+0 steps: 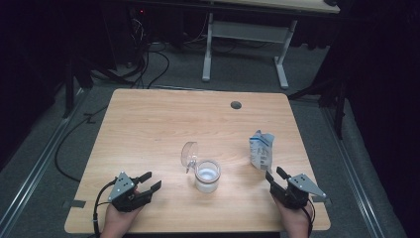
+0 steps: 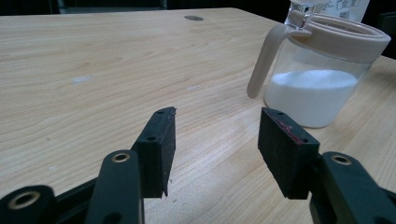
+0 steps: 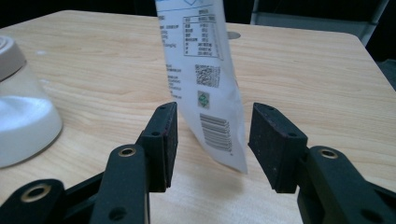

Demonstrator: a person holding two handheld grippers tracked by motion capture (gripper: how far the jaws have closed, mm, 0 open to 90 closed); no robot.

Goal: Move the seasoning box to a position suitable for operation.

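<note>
High view takes in the wooden table [image 1: 148,129] first, with both grippers low at its near edge. Ahead of the left gripper [image 1: 148,182] and off to its right stands the glass jar [image 1: 207,177], lid flipped up, white powder filling its lower part; that gripper's jaws gape with nothing between them, resting apart from the jar. Just ahead of the right gripper [image 1: 274,174] the white pouch [image 1: 261,149] stands upright, leaning a little. In the right gripper view the pouch's [image 3: 205,88] lower corner sits just beyond the two black pads [image 3: 166,140], roughly centred on the gap; the jaws are spread, holding nothing and not yet touching the film. To grasp well, I would push forward until the pads flank the pouch's body, then close gently, since thin film probably buckles and could tip.
</note>
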